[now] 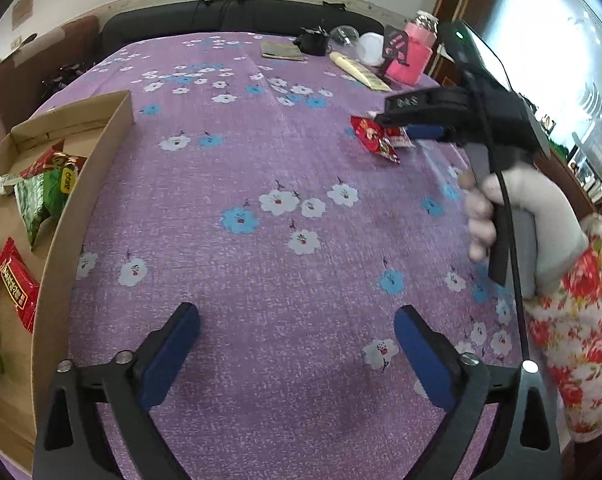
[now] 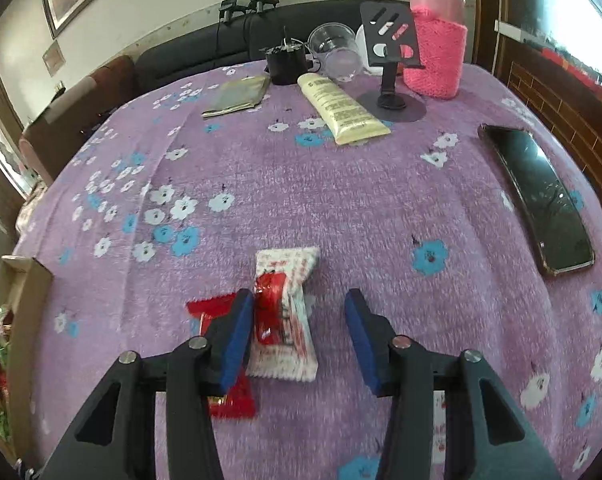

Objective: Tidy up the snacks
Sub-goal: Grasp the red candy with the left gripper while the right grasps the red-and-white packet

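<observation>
Purple flowered tablecloth (image 2: 341, 200) is carrying the last loose snacks while the cardboard box (image 1: 81, 200) at left frame edge is filling.

Right gripper (image 2: 299, 320) is hovering partly open and empty over the white-and-red packet (image 2: 293, 344), with a red packet (image 2: 237, 396) under its left finger; next it likely needs lowering and closing. Left gripper (image 1: 297, 348) (spread wide, holding nothing) is idling beside the box.

Left gripper (image 1: 297, 336) gapes wide, angled down; right gripper (image 2: 299, 322) seems part open, empty.
</observation>
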A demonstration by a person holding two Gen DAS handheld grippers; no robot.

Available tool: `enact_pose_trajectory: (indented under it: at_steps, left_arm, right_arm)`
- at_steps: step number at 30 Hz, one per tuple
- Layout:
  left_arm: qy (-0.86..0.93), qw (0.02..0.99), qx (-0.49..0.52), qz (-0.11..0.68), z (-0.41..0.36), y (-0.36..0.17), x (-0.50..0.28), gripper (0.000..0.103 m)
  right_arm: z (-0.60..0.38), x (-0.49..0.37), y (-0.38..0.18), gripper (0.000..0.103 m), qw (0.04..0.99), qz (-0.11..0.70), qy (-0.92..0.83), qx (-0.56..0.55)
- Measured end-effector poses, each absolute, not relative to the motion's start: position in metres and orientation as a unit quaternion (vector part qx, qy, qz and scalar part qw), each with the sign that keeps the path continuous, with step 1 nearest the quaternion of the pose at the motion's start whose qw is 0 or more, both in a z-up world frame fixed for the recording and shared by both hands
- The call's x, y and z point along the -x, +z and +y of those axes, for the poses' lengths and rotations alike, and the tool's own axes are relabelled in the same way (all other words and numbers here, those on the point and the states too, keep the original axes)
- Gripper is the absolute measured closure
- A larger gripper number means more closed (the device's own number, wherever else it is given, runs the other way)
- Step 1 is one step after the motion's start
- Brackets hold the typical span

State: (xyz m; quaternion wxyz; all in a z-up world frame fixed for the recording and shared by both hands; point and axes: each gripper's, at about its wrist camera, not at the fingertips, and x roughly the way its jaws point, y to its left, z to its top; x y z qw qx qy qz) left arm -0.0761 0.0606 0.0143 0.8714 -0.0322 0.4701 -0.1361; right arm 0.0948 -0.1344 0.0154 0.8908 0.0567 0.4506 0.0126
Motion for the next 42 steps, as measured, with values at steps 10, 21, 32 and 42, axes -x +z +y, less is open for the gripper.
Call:
enact_pose_trajectory:
  at_steps: [10,21,32,42]
  left_arm:
    - [-0.112,0.864,-0.063,0.486,0.038,0.007,0.083,0.001]
    - [-0.194,0.844,0.025,0.500,0.021,0.038,0.029,0.037]
    - [-0.166,0.858,0.017,0.486,-0.042,0.019,-0.082,0.038]
    - [-0.135,0.878,-0.101,0.447,-0.060,0.015,-0.080,0.085]
  right_arm:
    - [-0.148,-0.085,0.015,0.084,0.889,0.455,-0.012,-0.046]
    - [-0.201,-0.018,0.025,0.084,0.897,0.418,0.030,-0.141]
    - [-0.203,-0.018,0.026,0.084,0.891,0.413,0.072,-0.173]
    - [-0.209,-0.018,0.024,0.084,0.891,0.410,0.065,-0.183]
